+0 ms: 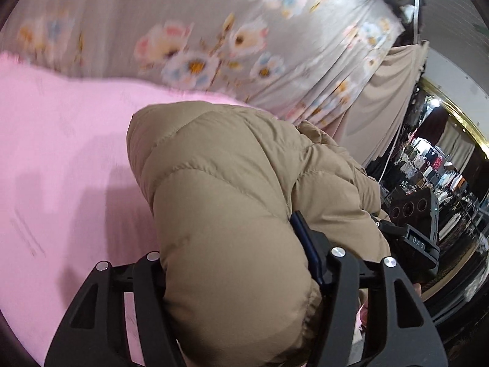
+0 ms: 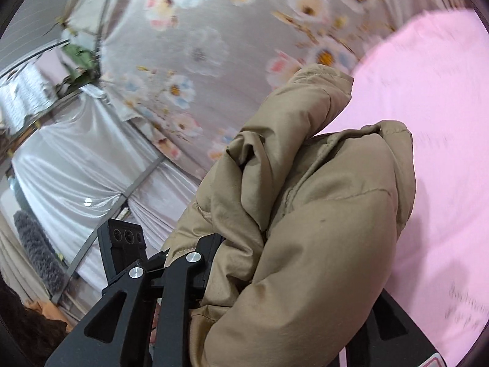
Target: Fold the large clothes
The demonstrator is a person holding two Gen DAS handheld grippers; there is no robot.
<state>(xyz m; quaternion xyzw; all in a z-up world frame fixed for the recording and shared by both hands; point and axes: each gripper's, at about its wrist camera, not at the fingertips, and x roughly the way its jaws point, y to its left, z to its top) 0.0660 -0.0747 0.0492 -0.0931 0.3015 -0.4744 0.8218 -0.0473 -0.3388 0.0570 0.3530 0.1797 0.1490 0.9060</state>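
Left wrist view: tan puffer jacket (image 1: pixel 232 202) fills the centre and hides most of the gap between the left gripper (image 1: pixel 241 278) arms; the fingertips are buried in fabric.
Right wrist view: same jacket (image 2: pixel 321 229) bulges over the right gripper (image 2: pixel 232 278); its right-hand arm is almost wholly covered and cut off at the lower edge.
Hard to make out: pink bed cover (image 1: pixel 61 153) and floral curtain (image 1: pixel 189 30) are smeared by motion blur; the shop racks (image 1: pixel 428 165) at the right are tiny and unreadable.
Left gripper pose: points slightly downward, rolled, its arms standing apart with a thick quilted fold wedged between them and pinched.
Right gripper pose: nearly level, rolled, fingers drawn close together on a bunched edge of the jacket.
Jacket place: lifted off the pink cover, hanging from both grippers above its near edge.
Jacket look: matte beige, stitched in puffy bands, crumpled into deep folds, a cuff-like end sticking upward.
Other gripper: a black block with round holes (image 2: pixel 125 238) shows beside the right one.
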